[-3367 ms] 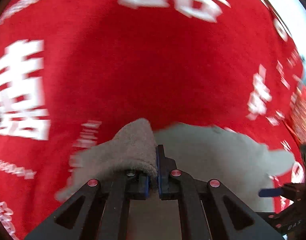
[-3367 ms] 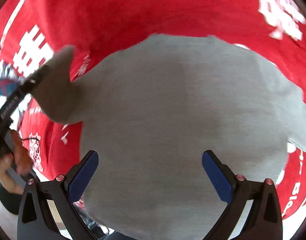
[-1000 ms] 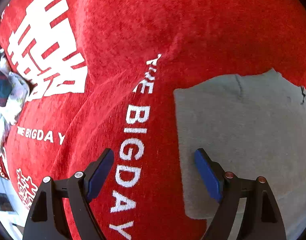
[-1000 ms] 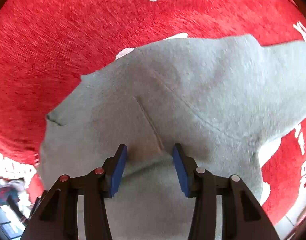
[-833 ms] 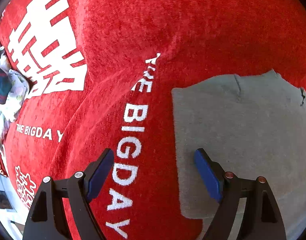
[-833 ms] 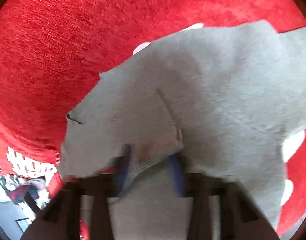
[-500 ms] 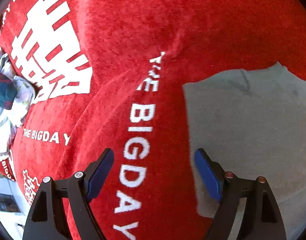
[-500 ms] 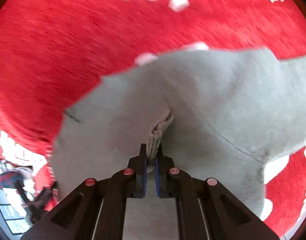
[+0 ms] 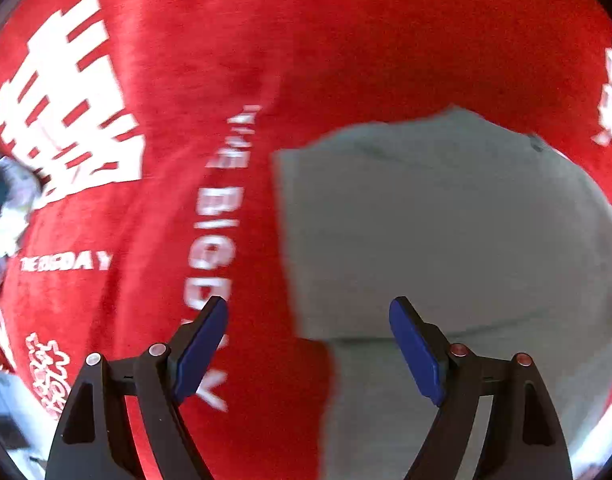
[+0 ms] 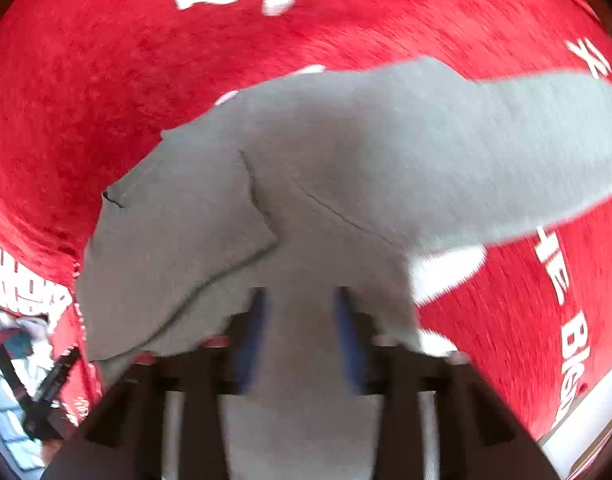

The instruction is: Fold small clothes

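A red cloth with white lettering filled both views and carried everything; what lay beneath it could not be told. One grey garment lay on it, taking the right half of the left wrist view and the middle of the right wrist view, one fold overlapping its left part and a sleeve-like arm stretching to the right edge. At the far left edge of the left view sat a small heap of white and teal fabric, well apart from the garment. The left claw stood spread wide at the lower centre, gripping nothing, straddling the garment's left edge. The right claw, blurred, was parted over the garment's near edge, with grey fabric showing between its blue pads.
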A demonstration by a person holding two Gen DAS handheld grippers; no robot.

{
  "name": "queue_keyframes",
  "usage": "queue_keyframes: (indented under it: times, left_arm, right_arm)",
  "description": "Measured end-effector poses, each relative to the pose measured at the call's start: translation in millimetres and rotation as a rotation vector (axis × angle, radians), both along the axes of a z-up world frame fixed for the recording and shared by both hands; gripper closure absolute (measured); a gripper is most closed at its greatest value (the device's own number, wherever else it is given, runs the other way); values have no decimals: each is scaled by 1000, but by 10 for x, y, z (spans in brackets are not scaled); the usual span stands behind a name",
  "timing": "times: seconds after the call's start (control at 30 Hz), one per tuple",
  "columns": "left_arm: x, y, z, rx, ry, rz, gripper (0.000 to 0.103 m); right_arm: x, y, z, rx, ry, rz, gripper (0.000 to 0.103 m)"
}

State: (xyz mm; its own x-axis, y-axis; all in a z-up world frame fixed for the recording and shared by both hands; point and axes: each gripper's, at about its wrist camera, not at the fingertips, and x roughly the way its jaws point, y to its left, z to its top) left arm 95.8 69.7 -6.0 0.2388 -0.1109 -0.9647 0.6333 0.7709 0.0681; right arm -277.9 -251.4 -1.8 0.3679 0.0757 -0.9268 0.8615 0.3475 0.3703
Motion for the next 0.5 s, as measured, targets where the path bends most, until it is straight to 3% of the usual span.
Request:
queue_keyframes:
  times: [0.33, 0.5]
  left_arm:
    - [-883, -998, -53, -55, 130, -165, 19]
    - [-1247, -1435, -47, -51, 146, -224, 19]
  right_arm:
    - [-465, -141, -81, 58, -36, -125, 41]
    - [-1012, -388, -162, 86, -75, -259, 28]
